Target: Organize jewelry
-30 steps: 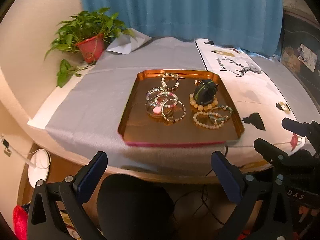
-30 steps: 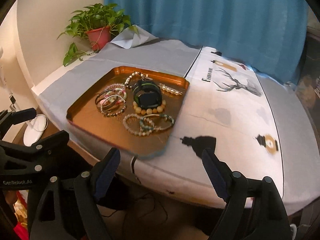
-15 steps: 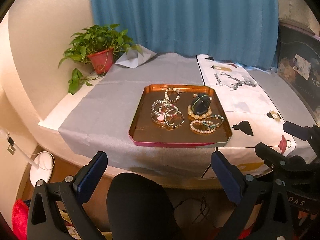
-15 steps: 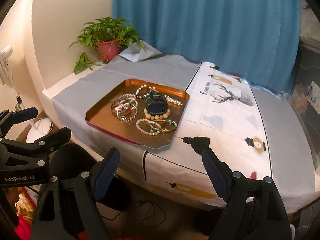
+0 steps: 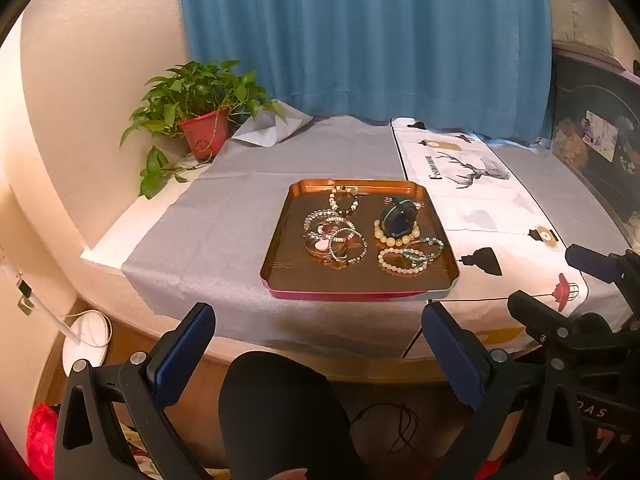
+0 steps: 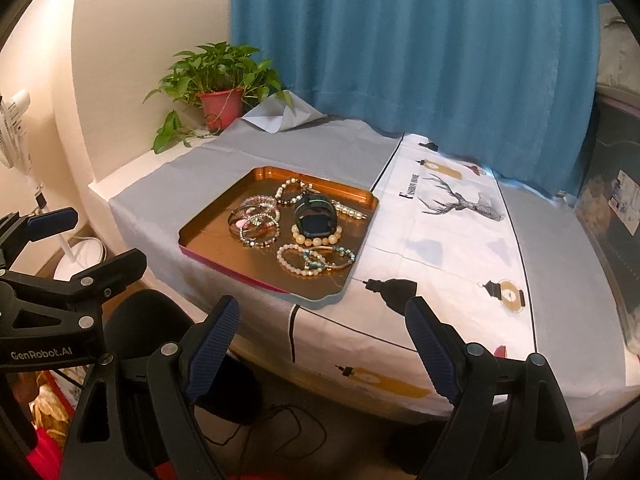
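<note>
A copper tray (image 5: 280,256) (image 6: 208,222) sits on the table near its front edge. It holds several bead bracelets (image 5: 334,234) (image 6: 258,220), a black smartwatch (image 5: 397,214) (image 6: 315,216) resting on a ring of pale beads, and a pearl-and-turquoise bracelet pair (image 5: 408,258) (image 6: 316,260). My left gripper (image 5: 316,346) is open and empty, held below and in front of the table edge. My right gripper (image 6: 322,342) is open and empty, also back from the table edge, to the right of the tray.
A potted plant (image 5: 204,120) (image 6: 222,92) stands at the back left corner. A grey cloth (image 5: 224,224) and a white deer-print cloth (image 6: 448,232) cover the table. A blue curtain (image 5: 360,40) hangs behind. A fan base (image 5: 86,336) stands on the floor at left.
Both grippers have pulled back and up from the table; the tray looks smaller and farther away. Both stay open. The jewelry has not moved.
</note>
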A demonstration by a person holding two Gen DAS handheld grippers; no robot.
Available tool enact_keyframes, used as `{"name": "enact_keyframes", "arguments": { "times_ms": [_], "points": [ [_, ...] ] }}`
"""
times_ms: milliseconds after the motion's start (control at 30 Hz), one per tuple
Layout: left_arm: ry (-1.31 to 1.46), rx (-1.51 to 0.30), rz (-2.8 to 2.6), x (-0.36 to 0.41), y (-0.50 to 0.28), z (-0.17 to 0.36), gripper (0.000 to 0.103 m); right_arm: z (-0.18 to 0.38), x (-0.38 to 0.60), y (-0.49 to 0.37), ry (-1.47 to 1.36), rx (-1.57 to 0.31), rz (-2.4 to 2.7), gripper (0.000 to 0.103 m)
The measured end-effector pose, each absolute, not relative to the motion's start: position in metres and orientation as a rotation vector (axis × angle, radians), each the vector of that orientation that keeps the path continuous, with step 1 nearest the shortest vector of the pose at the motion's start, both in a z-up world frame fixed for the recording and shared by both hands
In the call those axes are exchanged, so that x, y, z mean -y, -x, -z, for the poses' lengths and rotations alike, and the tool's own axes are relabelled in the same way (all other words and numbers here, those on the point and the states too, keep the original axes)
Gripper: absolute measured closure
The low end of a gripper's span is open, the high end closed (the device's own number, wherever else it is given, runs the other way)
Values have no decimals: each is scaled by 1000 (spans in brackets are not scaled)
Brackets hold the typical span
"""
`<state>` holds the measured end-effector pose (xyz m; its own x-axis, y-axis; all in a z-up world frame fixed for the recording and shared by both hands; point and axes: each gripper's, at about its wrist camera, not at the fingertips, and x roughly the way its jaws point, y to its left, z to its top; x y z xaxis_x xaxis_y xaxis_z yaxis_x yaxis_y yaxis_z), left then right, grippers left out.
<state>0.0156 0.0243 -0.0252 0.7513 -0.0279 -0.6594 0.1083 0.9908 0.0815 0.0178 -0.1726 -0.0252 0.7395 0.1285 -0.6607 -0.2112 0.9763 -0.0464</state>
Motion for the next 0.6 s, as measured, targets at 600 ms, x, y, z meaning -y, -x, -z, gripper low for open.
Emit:
{"name": "enact_keyframes", "arguments": {
  "times_ms": [600],
  "points": [
    [-110,-725,62,-28,-18,27,1,26,177,-21,121,-722,-189,17]
  ]
}}
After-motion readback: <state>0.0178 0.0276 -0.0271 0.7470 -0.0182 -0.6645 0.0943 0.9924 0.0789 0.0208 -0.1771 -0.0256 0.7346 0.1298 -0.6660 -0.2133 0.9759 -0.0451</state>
